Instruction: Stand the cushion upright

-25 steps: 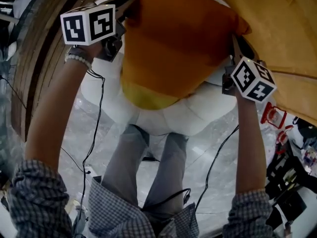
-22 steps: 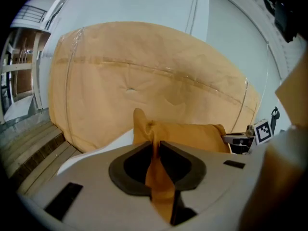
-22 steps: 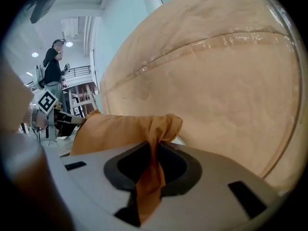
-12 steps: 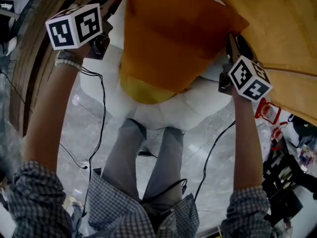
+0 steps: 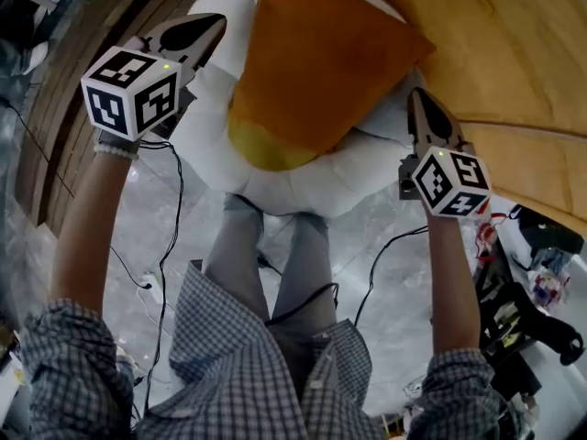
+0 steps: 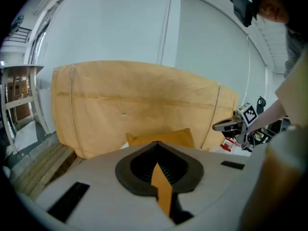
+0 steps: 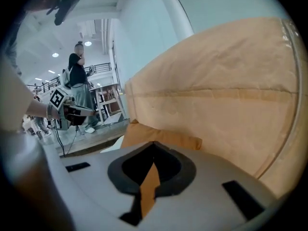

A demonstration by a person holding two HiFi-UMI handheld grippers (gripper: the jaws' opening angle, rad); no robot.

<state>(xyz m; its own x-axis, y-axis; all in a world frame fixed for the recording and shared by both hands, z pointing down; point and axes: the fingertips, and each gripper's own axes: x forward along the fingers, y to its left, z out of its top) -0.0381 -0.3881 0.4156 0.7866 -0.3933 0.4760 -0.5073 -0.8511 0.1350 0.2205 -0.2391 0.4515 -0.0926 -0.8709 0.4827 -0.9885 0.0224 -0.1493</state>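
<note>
**Both grippers closed and empty, on either side of the orange cushion**

My left gripper [image 5: 206,27] has its jaws pressed together at the tips. They have just been closing, and nothing is caught between them. Its own camera shows only a thin slit between the grey jaws, with orange behind it. My right gripper [image 5: 420,106] matches it: its jaws have just been closing too, they now meet at the tips, and they hold nothing. Each gripper carries a black-and-white marker cube [image 5: 128,94] near the hand that holds it.

Between the two grippers is the orange cushion [image 5: 312,71], and neither gripper touches it. The left gripper is just off its left side and the right gripper just off its right. The cushion stands on a white seat [image 5: 303,191], with its back leaning against a large tan cover [image 5: 514,81] that rises behind it. In both gripper views the cushion's top edge shows above the jaws, set against that cover. Dark wooden boards [image 5: 83,81] run along the left of the seat.
</note>
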